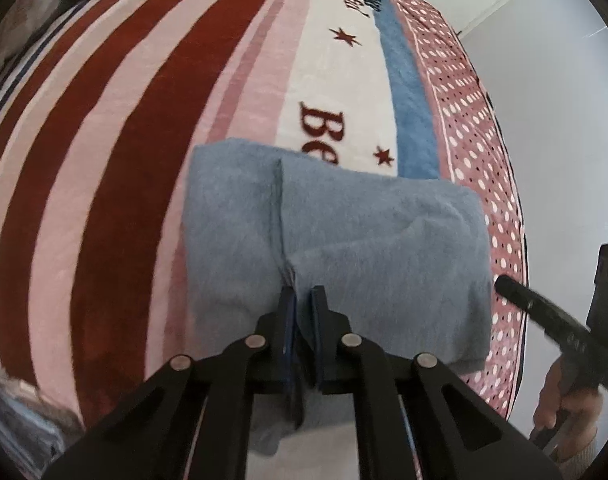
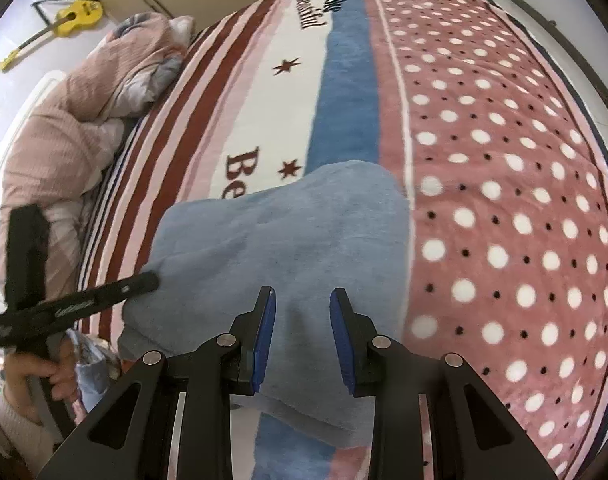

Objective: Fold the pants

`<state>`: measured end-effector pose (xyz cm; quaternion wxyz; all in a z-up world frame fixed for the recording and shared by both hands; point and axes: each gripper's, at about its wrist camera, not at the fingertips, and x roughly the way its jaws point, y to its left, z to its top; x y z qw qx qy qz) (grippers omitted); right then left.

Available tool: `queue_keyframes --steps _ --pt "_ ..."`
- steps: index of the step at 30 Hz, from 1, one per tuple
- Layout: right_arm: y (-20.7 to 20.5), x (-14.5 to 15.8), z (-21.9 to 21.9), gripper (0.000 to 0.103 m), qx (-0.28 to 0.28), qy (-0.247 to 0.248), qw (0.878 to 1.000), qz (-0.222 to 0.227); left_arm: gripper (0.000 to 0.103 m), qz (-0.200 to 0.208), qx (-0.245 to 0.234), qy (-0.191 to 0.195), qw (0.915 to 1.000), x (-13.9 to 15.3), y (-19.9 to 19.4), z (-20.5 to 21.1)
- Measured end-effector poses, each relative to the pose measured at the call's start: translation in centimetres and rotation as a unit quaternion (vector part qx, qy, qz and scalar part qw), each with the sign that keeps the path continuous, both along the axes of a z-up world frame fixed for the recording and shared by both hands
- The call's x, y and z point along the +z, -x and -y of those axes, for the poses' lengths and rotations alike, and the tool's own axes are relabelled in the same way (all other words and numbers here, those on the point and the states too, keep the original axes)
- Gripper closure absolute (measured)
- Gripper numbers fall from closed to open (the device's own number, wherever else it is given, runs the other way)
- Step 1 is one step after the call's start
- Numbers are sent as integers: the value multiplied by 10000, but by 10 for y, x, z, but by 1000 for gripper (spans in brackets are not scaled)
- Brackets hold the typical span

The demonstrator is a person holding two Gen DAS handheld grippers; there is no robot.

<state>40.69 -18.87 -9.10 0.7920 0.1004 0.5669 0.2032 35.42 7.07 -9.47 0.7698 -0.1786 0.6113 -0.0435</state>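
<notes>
The pants [image 1: 343,240] are light blue fleece, folded into a thick rectangle on the bed blanket [image 1: 104,140]. My left gripper [image 1: 302,292] is over their near edge, its jaws almost together with a fold of the blue cloth between them. In the right wrist view the pants [image 2: 272,240] lie folded in the middle. My right gripper [image 2: 302,296] is open above their near edge and holds nothing. The left gripper's finger [image 2: 140,282] shows at the pants' left edge. The right gripper's finger [image 1: 519,292] shows beside the pants' right edge.
The blanket has red and pink stripes, a white band with lettering, a blue band [image 2: 343,92] and a pink dotted part [image 2: 503,200]. A crumpled pink quilt [image 2: 64,136] lies at the bed's left. A yellow guitar [image 2: 68,20] leans by the wall. The bed edge and floor [image 1: 563,120] lie to the right.
</notes>
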Motion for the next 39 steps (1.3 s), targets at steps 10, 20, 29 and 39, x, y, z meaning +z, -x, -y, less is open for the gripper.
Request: queue_keyframes --steps 10,20,29,39 --pt "-1 1 9 78 -97 115 9999 50 83 6 -47 -45 10000 7 10 -15" --pt "-10 -2 6 78 -85 60 9999 -6 54 216 -182 -33 9996 0 -48 -12" --pt "-23 -23 17 78 -181 34 9998 -89 68 -216 -219 138 9994 -44 -69 0" --pt "-27 -20 25 78 -315 -49 9995 -62 102 258 -83 -31 9996 -17 -61 -6"
